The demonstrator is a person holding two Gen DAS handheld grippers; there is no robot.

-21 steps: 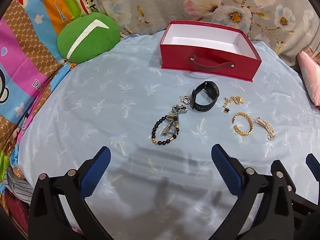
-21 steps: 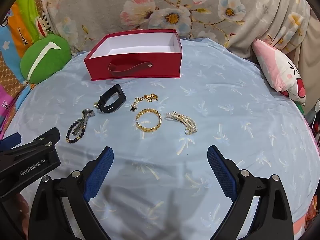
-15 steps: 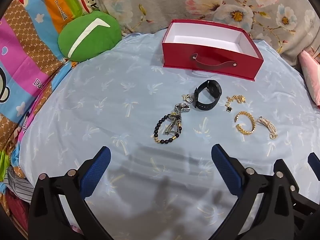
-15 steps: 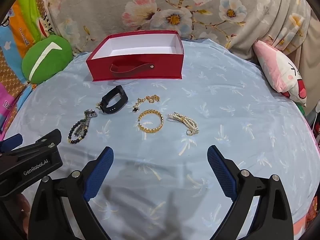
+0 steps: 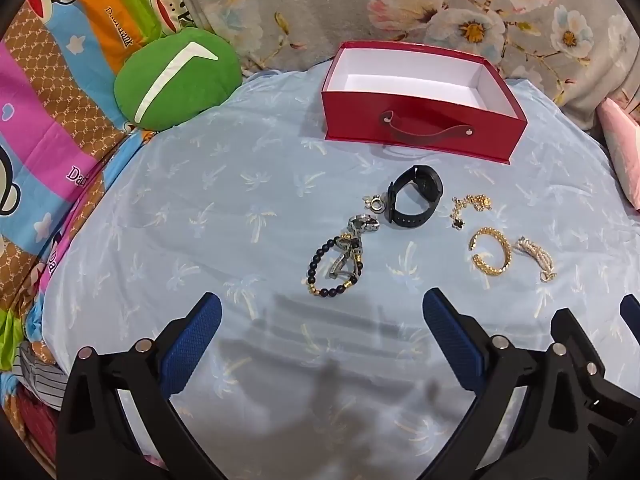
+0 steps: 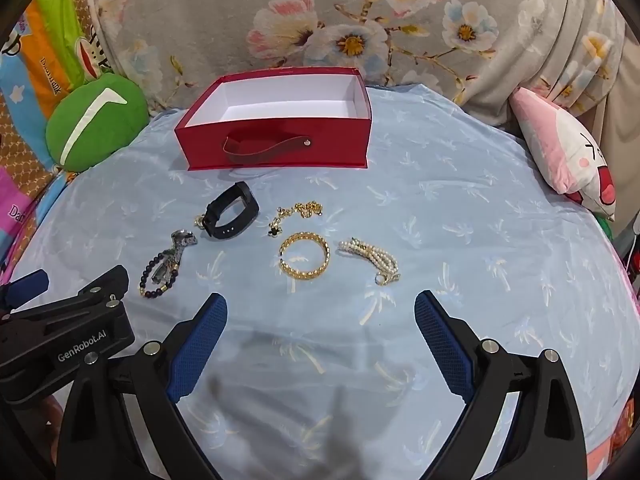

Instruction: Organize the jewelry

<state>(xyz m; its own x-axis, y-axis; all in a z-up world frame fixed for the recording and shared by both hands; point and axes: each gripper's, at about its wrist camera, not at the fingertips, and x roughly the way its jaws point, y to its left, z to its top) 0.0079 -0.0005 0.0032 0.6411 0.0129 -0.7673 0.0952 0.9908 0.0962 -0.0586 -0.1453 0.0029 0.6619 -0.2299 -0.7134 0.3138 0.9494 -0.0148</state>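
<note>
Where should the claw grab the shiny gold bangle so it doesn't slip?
Probably from straight above, pinching one side of the gold bangle. It lies flat on the blue sheet, so one finger can go inside the ring and one outside. Avoid its open gap on the left.

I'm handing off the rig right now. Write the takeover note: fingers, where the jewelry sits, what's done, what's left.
Left gripper: fingers open, holding nothing, above the cloth short of the beaded bracelet.
Right gripper: fingers open, holding nothing, facing the gold bangle.
Red box: open at the back of the blue cloth, nothing visible inside.
On the cloth in front of it: black watch, gold chain, pearl bracelet, plus the bangle and the beaded bracelet with a silver piece lying on it.
Done: nothing boxed.
Left: move every piece into the box.
</note>
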